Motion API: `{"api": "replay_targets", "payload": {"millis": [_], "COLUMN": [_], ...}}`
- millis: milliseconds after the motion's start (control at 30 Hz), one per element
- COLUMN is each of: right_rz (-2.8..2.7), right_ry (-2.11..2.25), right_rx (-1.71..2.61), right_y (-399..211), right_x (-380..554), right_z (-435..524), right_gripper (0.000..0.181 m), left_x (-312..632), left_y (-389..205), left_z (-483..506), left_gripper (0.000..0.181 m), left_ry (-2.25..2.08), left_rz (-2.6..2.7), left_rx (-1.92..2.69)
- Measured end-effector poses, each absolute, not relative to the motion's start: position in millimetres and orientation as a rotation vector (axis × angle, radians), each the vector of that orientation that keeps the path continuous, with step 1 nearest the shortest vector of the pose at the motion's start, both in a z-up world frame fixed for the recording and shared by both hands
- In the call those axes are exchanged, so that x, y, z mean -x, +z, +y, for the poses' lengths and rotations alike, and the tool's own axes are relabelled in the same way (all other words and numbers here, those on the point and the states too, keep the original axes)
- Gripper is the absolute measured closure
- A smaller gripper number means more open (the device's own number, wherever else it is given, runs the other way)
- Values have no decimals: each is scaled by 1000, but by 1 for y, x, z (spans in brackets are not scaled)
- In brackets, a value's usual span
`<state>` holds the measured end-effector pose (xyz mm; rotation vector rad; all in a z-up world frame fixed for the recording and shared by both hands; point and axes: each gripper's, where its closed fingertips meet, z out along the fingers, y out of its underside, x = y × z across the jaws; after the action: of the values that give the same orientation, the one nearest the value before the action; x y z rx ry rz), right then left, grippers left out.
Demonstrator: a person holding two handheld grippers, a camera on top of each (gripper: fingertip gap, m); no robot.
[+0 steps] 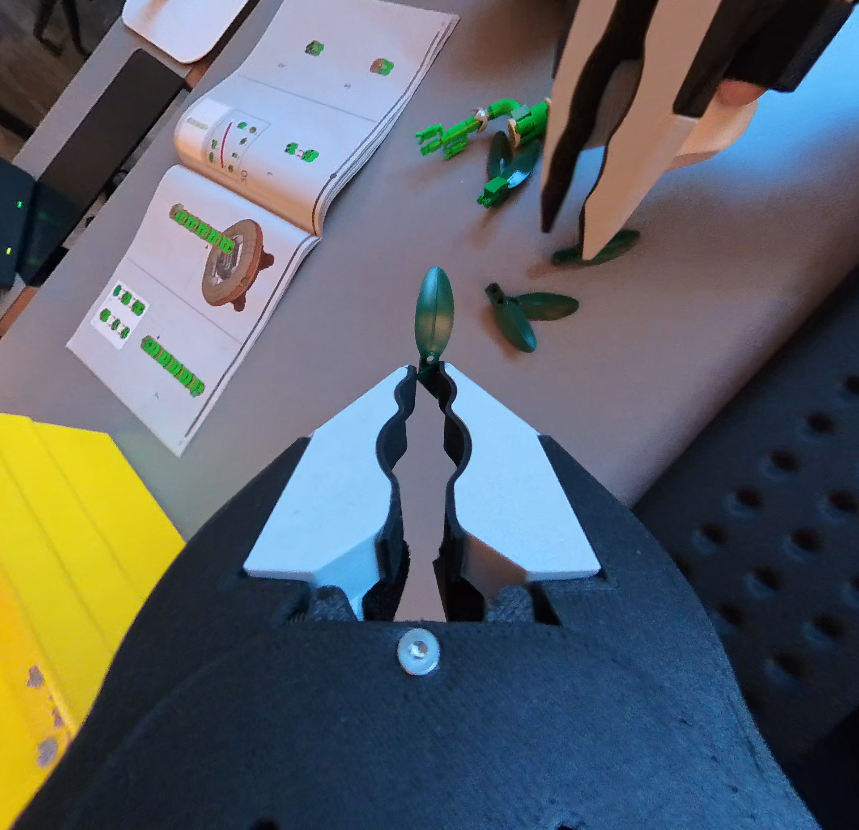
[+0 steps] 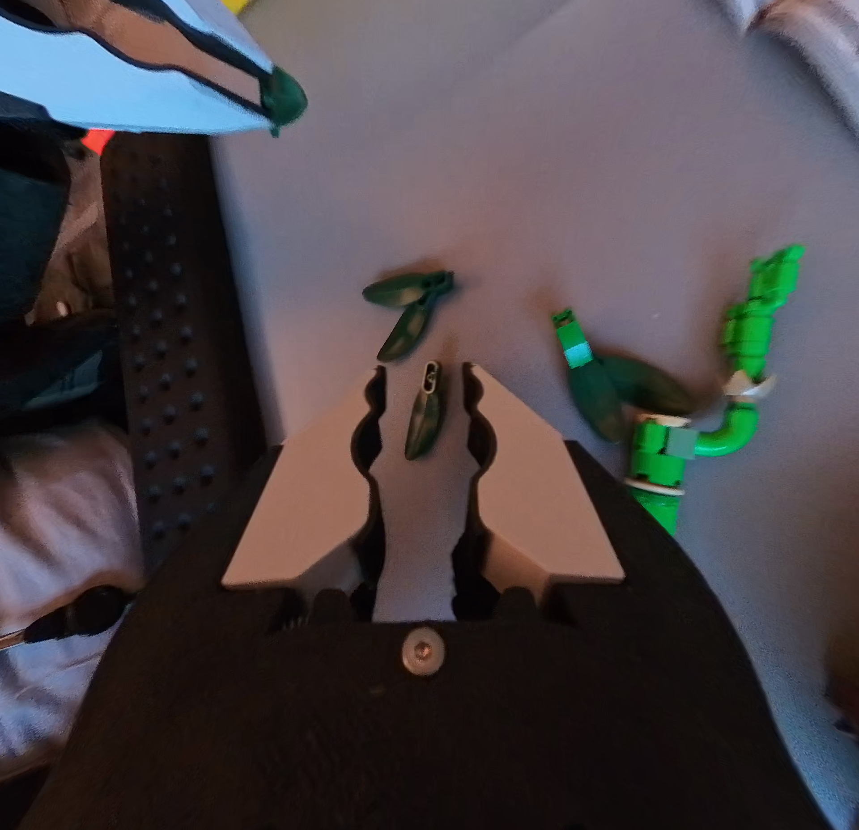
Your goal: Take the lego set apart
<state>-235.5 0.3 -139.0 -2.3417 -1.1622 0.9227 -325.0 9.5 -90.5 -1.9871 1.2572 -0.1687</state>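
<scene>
Green stem (image 2: 660,459) half behind right claw (image 2: 424,371)

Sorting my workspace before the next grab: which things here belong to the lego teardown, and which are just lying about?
Job:
- dark green leaf in left gripper
- leaf between open right gripper fingers
- leaf pair
- bright green stem assembly

Lying about:
- instruction booklet
- yellow box

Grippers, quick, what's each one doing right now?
Left gripper: shut on a dark green leaf.
Right gripper: open, empty, a loose leaf piece between its fingers.
</scene>
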Motion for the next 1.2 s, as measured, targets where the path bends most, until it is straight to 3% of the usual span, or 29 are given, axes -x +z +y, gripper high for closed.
{"api": "replay_targets", "payload": {"millis": [100,233,300,367,500,600,733,867,1200], "right_rz": [-1108,-833,-656,-510,-518,-504,-449,-355,-325], "right_ry": [926,1246,1371,1394,1243,1182,1268,1337,1400], "right_rx": [2116,1862,1849,1859,1961,2002,1966,1886,1842], "right_y": [-106,-39,-25,-28,-51,-63,-54,-39,-38], "right_x": [243,267,265,258,251,247,244,237,238], "right_z": [23,44,57,69,77,79,81,83,72], "right_gripper": [129,128,135,154,156,176,179,179,179], "left_x": [311,280,270,261,247,238,238,250,236], "left_y": [-80,-53,-49,-51,-66,-71,-60,-69,-57], "left_z": [16,31,45,58,73,72,71,67,63], "left_gripper": [174,174,174,174,174,174,173,144,157], "left_ry": [-335,-718,-759,-780,-818,-860,-854,-904,-862], "left_rz": [1257,1178,1197,1211,1238,1253,1188,1169,1072], "left_rx": [1946,1872,1817,1789,1753,1691,1570,1653,1634]}}
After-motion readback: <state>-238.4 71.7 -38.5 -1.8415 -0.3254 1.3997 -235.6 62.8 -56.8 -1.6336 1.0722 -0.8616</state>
